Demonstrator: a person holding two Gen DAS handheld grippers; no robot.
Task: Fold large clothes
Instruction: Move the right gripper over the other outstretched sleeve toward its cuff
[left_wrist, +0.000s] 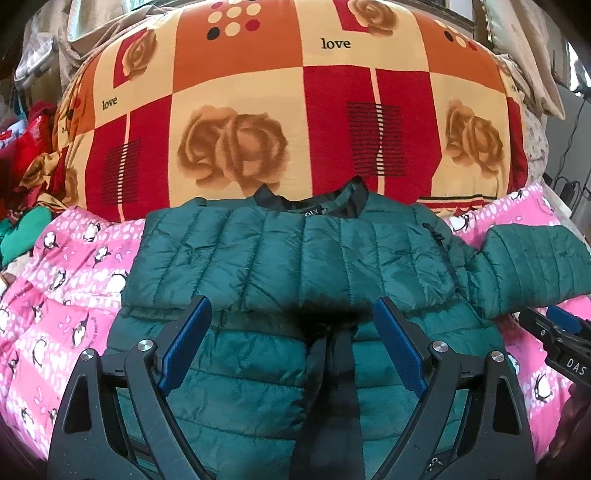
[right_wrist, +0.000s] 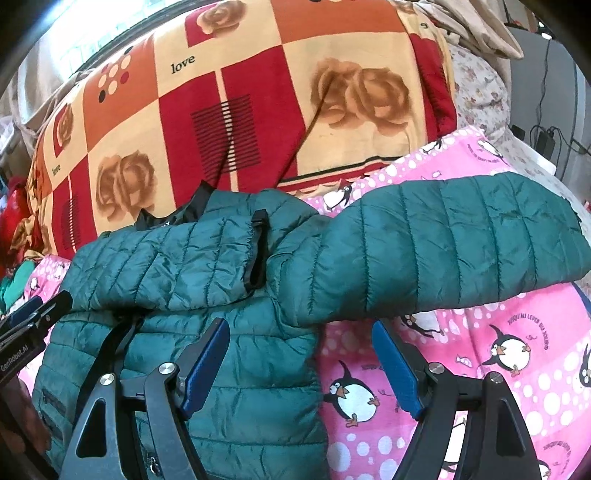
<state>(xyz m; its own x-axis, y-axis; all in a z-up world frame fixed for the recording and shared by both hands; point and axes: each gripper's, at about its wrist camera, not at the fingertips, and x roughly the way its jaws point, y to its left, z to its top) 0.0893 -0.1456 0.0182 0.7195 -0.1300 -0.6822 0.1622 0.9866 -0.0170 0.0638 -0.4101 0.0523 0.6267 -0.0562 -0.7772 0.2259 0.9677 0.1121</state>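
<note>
A dark green quilted puffer jacket lies front up on the pink penguin blanket. One sleeve is folded across its chest; the other sleeve stretches out to the right. My left gripper is open and empty, hovering over the jacket's middle by the zip. My right gripper is open and empty, over the jacket's right side just below the outstretched sleeve. It also shows in the left wrist view at the right edge. The left gripper shows at the left edge of the right wrist view.
A big bundle in a red, orange and cream rose-print blanket rises right behind the jacket's collar. Loose red and green clothes lie at the far left. Cables and a charger sit at the far right.
</note>
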